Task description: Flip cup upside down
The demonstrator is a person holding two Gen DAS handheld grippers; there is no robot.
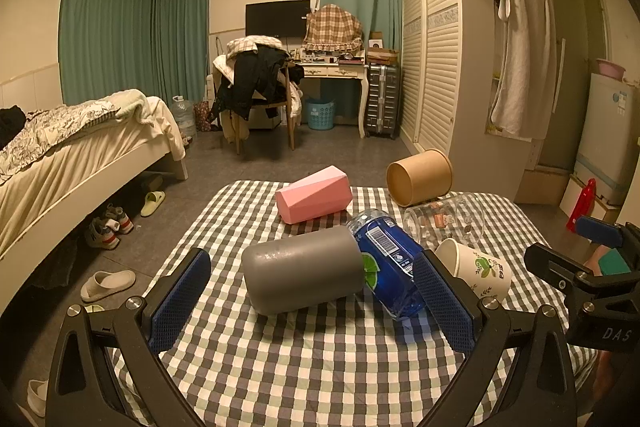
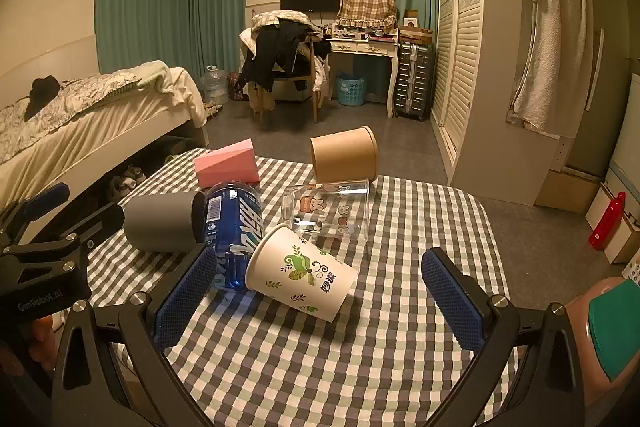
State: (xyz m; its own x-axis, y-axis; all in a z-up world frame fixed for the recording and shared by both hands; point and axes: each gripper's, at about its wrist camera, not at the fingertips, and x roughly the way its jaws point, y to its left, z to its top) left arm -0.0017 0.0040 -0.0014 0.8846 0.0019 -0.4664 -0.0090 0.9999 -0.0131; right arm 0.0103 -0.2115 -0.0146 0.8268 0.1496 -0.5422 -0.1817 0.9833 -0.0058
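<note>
Left wrist view: both claws gape released over toppled cups, grey cup nearest.

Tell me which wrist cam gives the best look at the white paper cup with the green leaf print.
Right wrist. The white paper cup lies on its side, whole and unblocked, between the open right claw fingers, print readable. In the left wrist view the cup sits off to the right, its rim partly hidden behind the left claw finger.

Dim warm yellowish indoor light, soft shadows, sharp focus, strong fisheye edge distortion.
</note>
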